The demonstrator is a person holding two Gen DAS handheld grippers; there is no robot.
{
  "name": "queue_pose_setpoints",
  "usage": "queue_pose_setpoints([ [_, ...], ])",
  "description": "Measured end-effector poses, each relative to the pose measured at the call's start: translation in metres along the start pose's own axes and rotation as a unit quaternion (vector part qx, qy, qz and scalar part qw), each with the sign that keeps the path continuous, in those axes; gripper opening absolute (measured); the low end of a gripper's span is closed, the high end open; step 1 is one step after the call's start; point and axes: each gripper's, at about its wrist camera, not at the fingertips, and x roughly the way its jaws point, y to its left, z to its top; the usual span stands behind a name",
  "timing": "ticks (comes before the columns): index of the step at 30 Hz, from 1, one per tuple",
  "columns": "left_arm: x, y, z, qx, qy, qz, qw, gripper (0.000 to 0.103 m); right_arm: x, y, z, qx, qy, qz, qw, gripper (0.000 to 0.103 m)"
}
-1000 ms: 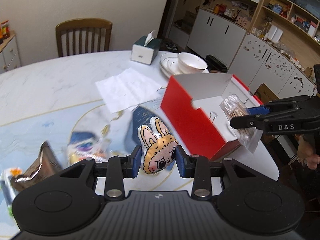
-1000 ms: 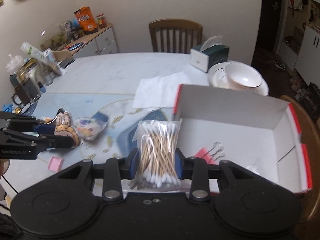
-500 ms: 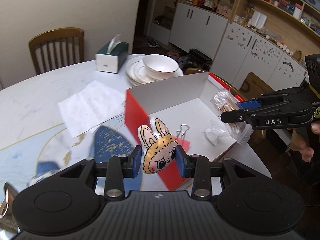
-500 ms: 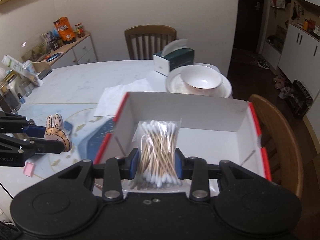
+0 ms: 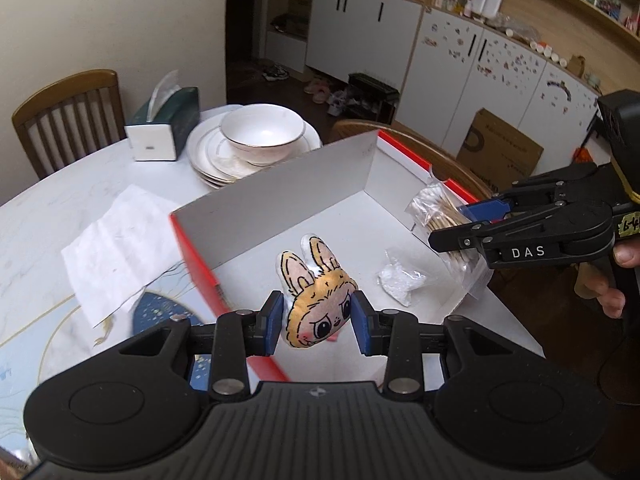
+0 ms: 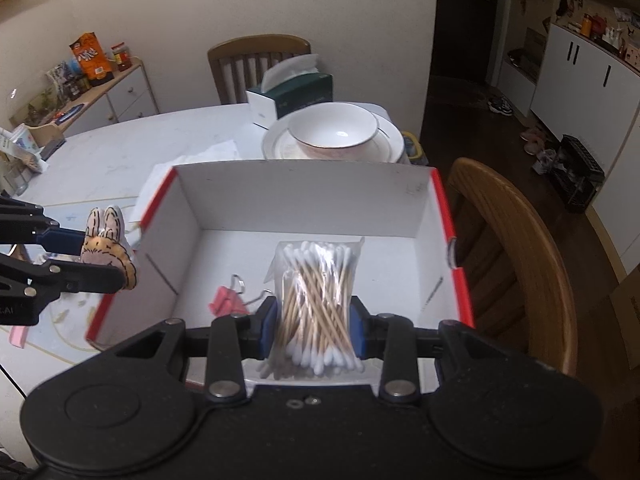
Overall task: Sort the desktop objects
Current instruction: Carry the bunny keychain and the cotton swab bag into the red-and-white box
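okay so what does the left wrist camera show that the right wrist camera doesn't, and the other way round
Only the left wrist view: the bunny charm's face, a small white packet on the box floor, and fingers of the hand holding the right gripper.

Only the right wrist view: a pink binder clip in the box, and the sideboard with snacks.

Both: the red box, the bunny charm clamped in the left gripper, the bag of cotton swabs clamped in the right gripper, bowl, tissue box.
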Motion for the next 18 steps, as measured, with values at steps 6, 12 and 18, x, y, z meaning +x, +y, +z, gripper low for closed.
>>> queue_pose_setpoints([
  [6, 0.024, -0.017, 0.011, 0.023, 0.018, -0.010, 0.9995, 0.034, 0.009, -0.013, 0.005, 0.007, 0.004, -0.002, 1.000, 0.035],
  [12, 0.045, -0.017, 0.028, 0.025, 0.028, -0.004, 0.9993, 0.034, 0.024, -0.013, 0.013, -0.004, 0.013, -0.004, 1.000, 0.035],
  [18, 0.073, -0.002, 0.044, 0.010, 0.050, 0.006, 0.9987, 0.034, 0.042, -0.009, 0.018, -0.018, 0.031, -0.006, 0.999, 0.035],
])
